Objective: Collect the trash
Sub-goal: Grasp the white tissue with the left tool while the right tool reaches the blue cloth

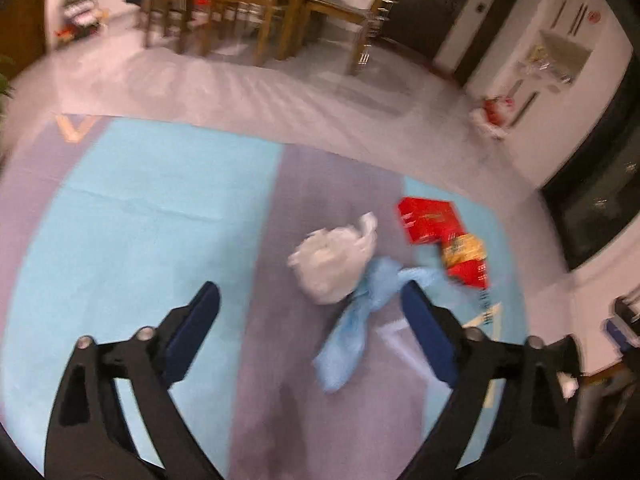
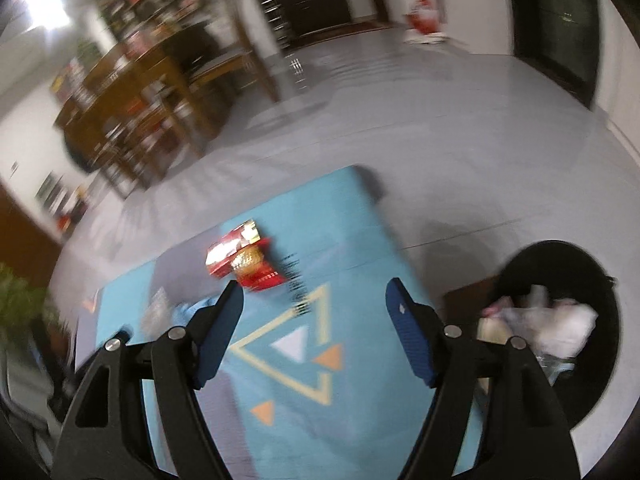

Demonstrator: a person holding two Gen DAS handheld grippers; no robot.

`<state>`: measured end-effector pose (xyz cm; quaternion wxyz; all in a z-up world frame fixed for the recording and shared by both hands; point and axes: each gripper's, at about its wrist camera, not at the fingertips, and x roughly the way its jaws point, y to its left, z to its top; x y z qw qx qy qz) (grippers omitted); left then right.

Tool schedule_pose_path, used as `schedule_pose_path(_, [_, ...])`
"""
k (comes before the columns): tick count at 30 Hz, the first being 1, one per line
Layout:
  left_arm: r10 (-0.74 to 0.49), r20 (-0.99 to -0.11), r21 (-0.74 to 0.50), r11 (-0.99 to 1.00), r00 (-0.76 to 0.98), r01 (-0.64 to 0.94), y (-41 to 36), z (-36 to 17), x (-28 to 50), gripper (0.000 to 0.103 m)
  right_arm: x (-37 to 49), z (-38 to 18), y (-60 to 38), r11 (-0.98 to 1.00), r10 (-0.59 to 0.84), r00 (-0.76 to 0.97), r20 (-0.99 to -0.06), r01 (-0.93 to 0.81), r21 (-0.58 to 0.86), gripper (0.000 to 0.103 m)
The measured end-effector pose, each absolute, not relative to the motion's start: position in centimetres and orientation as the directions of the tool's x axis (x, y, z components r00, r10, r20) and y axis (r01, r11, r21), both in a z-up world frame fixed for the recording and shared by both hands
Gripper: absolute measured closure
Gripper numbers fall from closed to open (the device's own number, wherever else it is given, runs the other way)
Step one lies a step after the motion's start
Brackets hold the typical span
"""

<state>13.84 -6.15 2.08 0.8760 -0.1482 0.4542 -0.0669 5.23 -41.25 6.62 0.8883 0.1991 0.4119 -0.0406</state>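
Left gripper [image 1: 310, 300] is open and empty; the white bag [image 1: 332, 264] lies at one o'clock, near it.

Both wrist cams sit above the blue rug [image 1: 160, 216], pitched down and forward across it. Left cam looks over its striped part toward the wooden shelving [image 1: 224, 4]. Right cam is at the rug's corner [image 2: 356, 184], bin [image 2: 560, 320] beside it. Shared: rug, red packets [image 1: 432, 220] [image 2: 240, 256], shelving.
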Motion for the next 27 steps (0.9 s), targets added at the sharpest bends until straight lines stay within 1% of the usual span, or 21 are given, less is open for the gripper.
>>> schedule_pose_path(2, [-0.288, -0.771, -0.363, 0.932, 0.568, -0.02, -6.0, 1.0, 14.6, 0.017, 5.8, 6.2, -39.7, 0.921, 0.114, 0.65, -0.752, 0.214, 0.325, 0.03])
schedule_pose_path(3, [-0.292, -0.781, -0.368, 0.929, 0.552, -0.029, -6.1, 0.2, 14.9, 0.018, 6.2, 5.8, -38.9, 0.922, 0.121, 0.639, -0.759, 0.211, 0.325, 0.03])
schedule_pose_path(4, [-0.279, -0.804, -0.348, 0.937, 0.525, -0.034, -6.5, -0.7, 15.6, 0.021, 6.4, 5.5, -38.4, 0.923, 0.125, 0.636, -0.762, 0.207, 0.324, 0.03])
schedule_pose_path(6, [-0.263, -0.825, -0.319, 0.947, 0.5, -0.028, -7.3, -1.9, 16.2, 0.032, 6.8, 4.9, -37.2, 0.927, 0.147, 0.62, -0.771, 0.186, 0.326, 0.03])
schedule_pose_path(7, [-0.26, -0.832, -0.315, 0.949, 0.49, -0.031, -7.5, -2.2, 16.5, 0.033, 7.1, 4.6, -36.6, 0.93, 0.155, 0.609, -0.778, 0.175, 0.322, 0.03])
schedule_pose_path(10, [-0.318, -0.811, -0.38, 0.924, 0.49, -0.029, -7.6, -3.1, 17.8, 0.039, 7.7, 3.9, -35.8, 0.938, 0.155, 0.585, -0.796, 0.166, 0.305, 0.03])
schedule_pose_path(11, [-0.324, -0.809, -0.383, 0.924, 0.491, -0.021, -7.7, -3.4, 18.1, 0.046, 7.9, 3.6, -35.5, 0.941, 0.152, 0.576, -0.803, 0.164, 0.296, 0.03])
schedule_pose_path(12, [-0.315, -0.816, -0.372, 0.928, 0.484, -0.022, -7.7, -3.9, 18.3, 0.064, 7.7, 3.4, -35.3, 0.942, 0.152, 0.571, -0.807, 0.162, 0.292, 0.03])
schedule_pose_path(13, [-0.32, -0.825, -0.377, 0.926, 0.467, -0.03, -7.6, -4.3, 18.4, 0.074, 7.7, 3.1, -35.3, 0.943, 0.152, 0.566, -0.81, 0.162, 0.29, 0.03])
schedule_pose_path(14, [-0.348, -0.82, -0.417, 0.907, 0.454, -0.058, -6.9, -4.8, 18.2, 0.079, 7.8, 2.8, -35.1, 0.943, 0.154, 0.56, -0.814, 0.163, 0.291, 0.03])
schedule_pose_path(15, [-0.364, -0.808, -0.454, 0.886, 0.463, -0.096, -6.2, -4.8, 17.9, 0.082, 7.9, 2.6, -35.0, 0.942, 0.16, 0.554, -0.817, 0.162, 0.294, 0.03])
schedule_pose_path(16, [-0.375, -0.801, -0.483, 0.865, 0.467, -0.133, -5.5, -4.7, 17.6, 0.082, 8.0, 2.5, -34.8, 0.942, 0.165, 0.55, -0.818, 0.157, 0.295, 0.03])
schedule_pose_path(18, [-0.345, -0.81, -0.471, 0.864, 0.474, -0.176, -4.7, -3.7, 16.9, 0.083, 8.2, 2.4, -34.3, 0.947, 0.165, 0.554, -0.816, 0.143, 0.288, 0.03])
schedule_pose_path(20, [-0.317, -0.809, -0.456, 0.87, 0.494, -0.189, -4.0, -2.2, 15.8, 0.083, 8.3, 2.4, -33.7, 0.955, 0.159, 0.554, -0.817, 0.123, 0.269, 0.031])
schedule_pose_path(22, [-0.311, -0.795, -0.468, 0.861, 0.521, -0.2, -3.1, -0.5, 14.4, 0.083, 8.6, 2.3, -33.1, 0.956, 0.168, 0.55, -0.818, 0.111, 0.271, 0.031])
schedule_pose_path(25, [-0.26, -0.791, -0.427, 0.883, 0.554, -0.196, -2.0, 2.8, 11.9, 0.082, 9.8, 1.8, -31.4, 0.958, 0.186, 0.517, -0.836, 0.094, 0.272, 0.031])
schedule_pose_path(27, [-0.229, -0.783, -0.405, 0.893, 0.579, -0.194, -1.3, 4.1, 10.5, 0.082, 11.0, 1.4, -29.8, 0.964, 0.193, 0.493, -0.848, 0.067, 0.258, 0.031])
